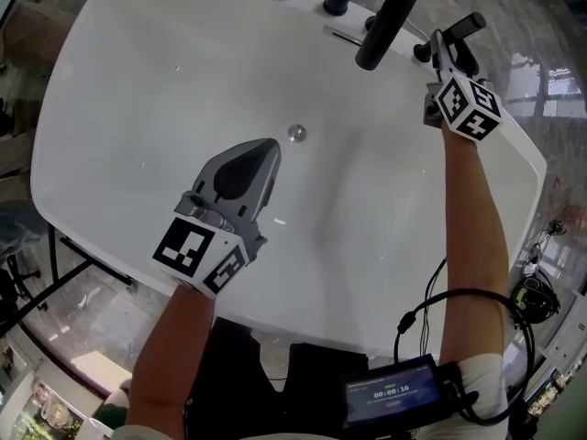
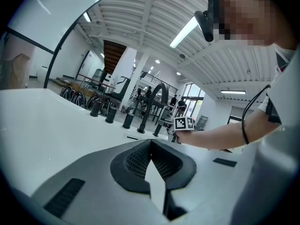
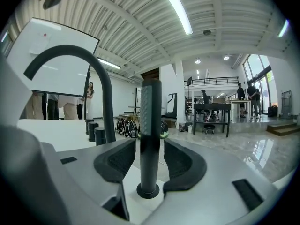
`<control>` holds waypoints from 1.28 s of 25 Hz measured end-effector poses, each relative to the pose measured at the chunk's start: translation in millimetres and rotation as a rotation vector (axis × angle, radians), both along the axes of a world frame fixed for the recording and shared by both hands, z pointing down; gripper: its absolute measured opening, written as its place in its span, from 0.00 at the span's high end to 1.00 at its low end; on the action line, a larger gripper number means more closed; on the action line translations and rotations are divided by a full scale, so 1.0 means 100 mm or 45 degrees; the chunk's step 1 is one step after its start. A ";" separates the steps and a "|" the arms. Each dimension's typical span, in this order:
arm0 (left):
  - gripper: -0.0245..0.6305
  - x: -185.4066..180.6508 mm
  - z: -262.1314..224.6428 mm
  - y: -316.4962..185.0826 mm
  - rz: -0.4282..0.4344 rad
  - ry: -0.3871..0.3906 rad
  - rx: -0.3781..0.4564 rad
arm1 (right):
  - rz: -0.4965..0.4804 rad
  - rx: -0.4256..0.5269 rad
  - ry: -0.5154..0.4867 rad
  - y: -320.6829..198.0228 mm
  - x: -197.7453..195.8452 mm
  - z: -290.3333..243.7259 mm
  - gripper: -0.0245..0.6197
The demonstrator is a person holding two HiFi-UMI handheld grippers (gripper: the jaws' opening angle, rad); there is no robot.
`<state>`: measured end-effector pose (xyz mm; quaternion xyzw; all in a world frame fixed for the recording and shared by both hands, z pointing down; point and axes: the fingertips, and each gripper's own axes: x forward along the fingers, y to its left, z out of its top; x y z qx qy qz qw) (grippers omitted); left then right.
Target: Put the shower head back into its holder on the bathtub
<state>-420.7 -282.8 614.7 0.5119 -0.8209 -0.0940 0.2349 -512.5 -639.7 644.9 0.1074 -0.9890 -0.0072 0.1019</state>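
The shower head [image 3: 150, 125] stands straight up in its holder [image 3: 148, 191], just right of the curved tap [image 3: 101, 93]. The right gripper [image 3: 149, 149] has its jaws apart around it, seemingly not touching. The left gripper [image 2: 151, 142], far from the tap, is closed and empty. The shower head looks hard and slippery; hold its middle.

A ribbed white ceiling [image 3: 140, 36] runs overhead, with a long strip light [image 3: 178, 11] lit along it. The floor [image 3: 248, 146] is glossy pale stone and mirrors the tall windows [image 3: 258, 74] at far right. A dark table [image 3: 213, 107] stands far off below a railed balcony [image 3: 215, 81]. What may be a staircase [image 2: 115, 55] rises at far left.
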 end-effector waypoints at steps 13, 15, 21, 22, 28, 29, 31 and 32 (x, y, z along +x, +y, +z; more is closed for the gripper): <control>0.94 0.59 -0.99 -0.01 -0.052 -0.081 0.073 | -0.131 -0.073 -0.192 0.42 1.00 -1.37 0.59; 0.94 0.75 -1.25 -0.02 -0.048 -0.103 0.101 | -0.198 -0.039 -0.205 0.63 1.29 -1.66 0.59; 0.93 1.44 -2.03 0.03 -0.122 -0.152 0.094 | -0.328 -0.033 -0.225 1.09 2.41 -2.65 0.59; 0.93 1.55 -2.17 0.05 -0.136 -0.161 0.097 | -0.335 -0.024 -0.226 1.14 2.59 -2.82 0.59; 0.93 2.15 -3.06 0.36 -0.215 -0.248 0.082 | -0.347 -0.010 -0.226 1.42 3.71 -3.57 0.59; 0.93 2.23 -3.19 0.39 -0.221 -0.257 0.082 | -0.346 -0.014 -0.227 1.46 3.89 -3.66 0.59; 0.94 2.38 -3.39 0.42 -0.214 -0.253 0.088 | -0.346 -0.037 -0.225 1.56 4.22 -3.82 0.59; 0.94 2.48 -3.49 0.41 -0.200 -0.249 0.090 | -0.345 -0.062 -0.222 1.62 4.38 -3.90 0.59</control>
